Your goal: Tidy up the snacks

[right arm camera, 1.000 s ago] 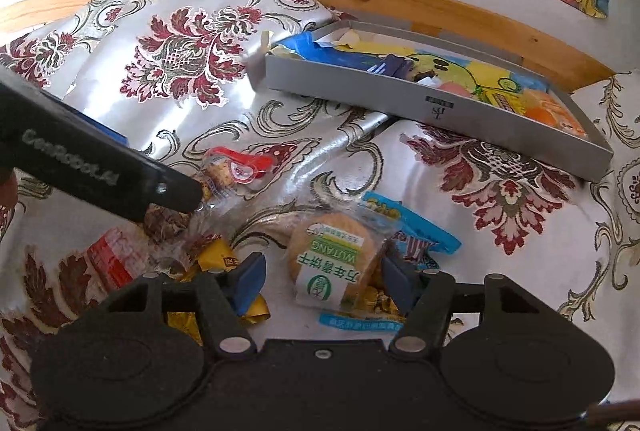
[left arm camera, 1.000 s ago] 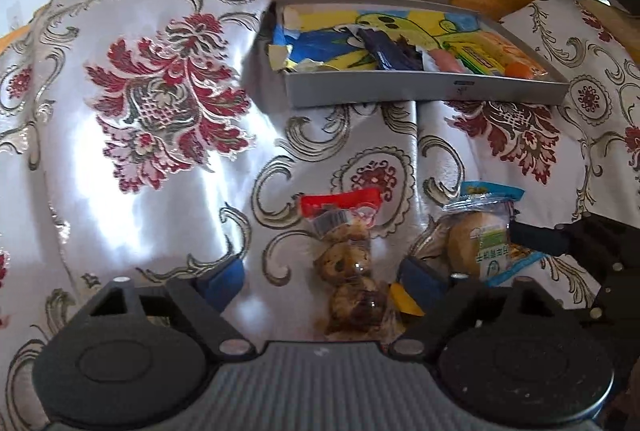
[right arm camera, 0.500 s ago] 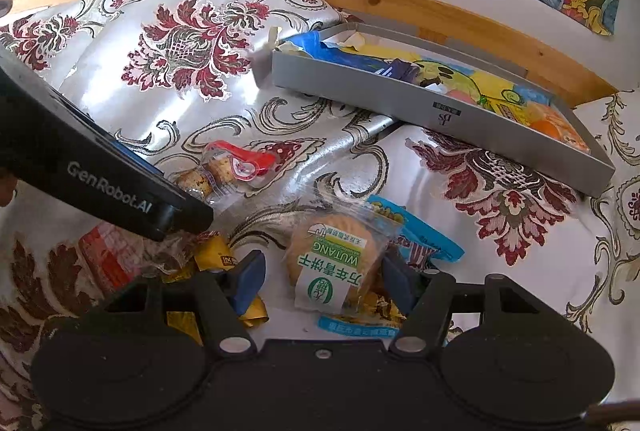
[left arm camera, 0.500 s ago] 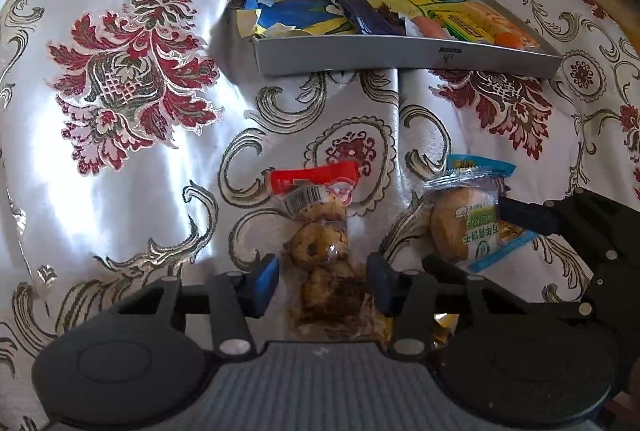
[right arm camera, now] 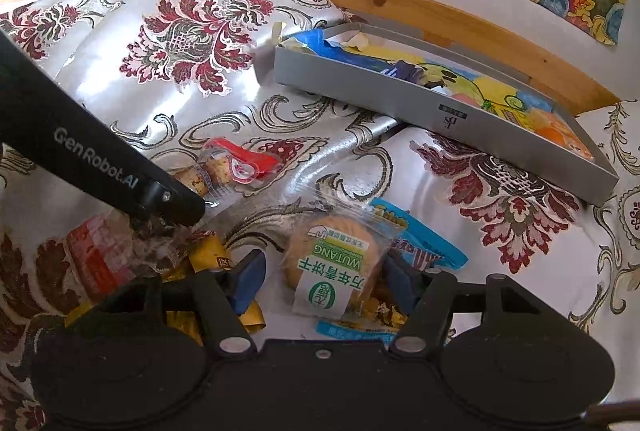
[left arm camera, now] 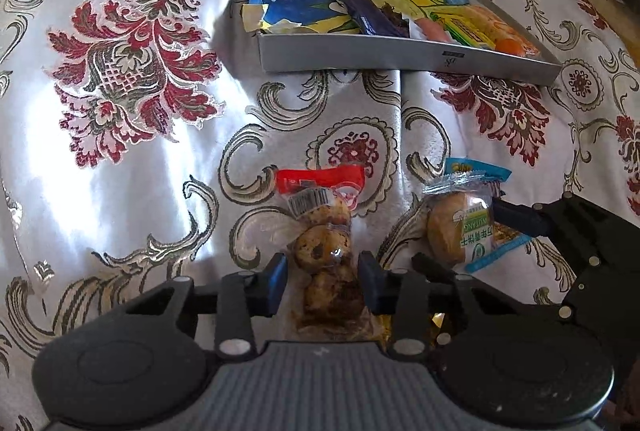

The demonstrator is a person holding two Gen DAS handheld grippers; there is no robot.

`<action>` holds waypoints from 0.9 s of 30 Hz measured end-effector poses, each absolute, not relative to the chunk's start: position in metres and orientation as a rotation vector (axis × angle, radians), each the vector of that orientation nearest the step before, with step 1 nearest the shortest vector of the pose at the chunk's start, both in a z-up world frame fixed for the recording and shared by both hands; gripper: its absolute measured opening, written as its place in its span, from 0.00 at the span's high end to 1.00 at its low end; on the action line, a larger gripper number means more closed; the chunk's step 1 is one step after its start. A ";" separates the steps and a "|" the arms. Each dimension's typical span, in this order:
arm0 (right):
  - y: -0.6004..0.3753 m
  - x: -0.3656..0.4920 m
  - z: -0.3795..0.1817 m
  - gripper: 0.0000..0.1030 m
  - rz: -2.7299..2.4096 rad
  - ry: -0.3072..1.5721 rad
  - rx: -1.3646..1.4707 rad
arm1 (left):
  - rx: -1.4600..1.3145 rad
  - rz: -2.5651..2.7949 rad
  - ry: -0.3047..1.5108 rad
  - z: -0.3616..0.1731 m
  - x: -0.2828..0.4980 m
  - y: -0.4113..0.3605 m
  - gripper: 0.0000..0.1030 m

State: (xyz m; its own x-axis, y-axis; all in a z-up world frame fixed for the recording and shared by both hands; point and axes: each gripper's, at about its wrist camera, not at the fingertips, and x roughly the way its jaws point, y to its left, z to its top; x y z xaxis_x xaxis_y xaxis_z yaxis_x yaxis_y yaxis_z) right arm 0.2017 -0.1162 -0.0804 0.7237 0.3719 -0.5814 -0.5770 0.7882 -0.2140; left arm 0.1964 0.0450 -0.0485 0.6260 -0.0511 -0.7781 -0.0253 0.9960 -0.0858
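- Left wrist view: my left tool [left arm camera: 322, 281] sits narrowed around the clear packet of small cakes [left arm camera: 324, 255], pads at its sides, on open brocade cloth [left arm camera: 132, 167]; the grey tray [left arm camera: 400, 59], far edge, holds assorted wrappers.
- Right wrist view: my right tool [right arm camera: 326, 277] brackets the round biscuit packet [right arm camera: 336, 267], whether gripping I cannot tell; open cloth lies before the tray.

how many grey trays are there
1: the grey tray sits at the far edge of the floral cloth, by the wooden rail, with snacks inside. None seems hidden.
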 end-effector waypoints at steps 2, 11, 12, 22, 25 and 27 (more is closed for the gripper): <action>-0.116 0.201 -0.080 0.35 0.532 0.548 -0.404 | -0.084 -0.013 0.896 -0.049 0.196 0.044 0.60; -0.116 0.199 -0.082 0.41 0.521 0.545 -0.419 | -0.043 -0.013 0.922 -0.053 0.201 0.040 0.55; -0.116 0.199 -0.082 0.45 0.522 0.543 -0.421 | -0.044 -0.013 0.925 -0.053 0.202 0.040 0.54; -0.116 0.197 -0.080 0.51 0.516 0.535 -0.426 | -0.052 -0.011 0.931 -0.053 0.202 0.039 0.61; -0.116 0.194 -0.078 0.51 0.516 0.522 -0.439 | -0.057 -0.008 0.921 -0.050 0.197 0.039 0.62; -0.117 0.191 -0.076 0.51 0.516 0.508 -0.449 | -0.061 -0.003 0.911 -0.048 0.192 0.040 0.63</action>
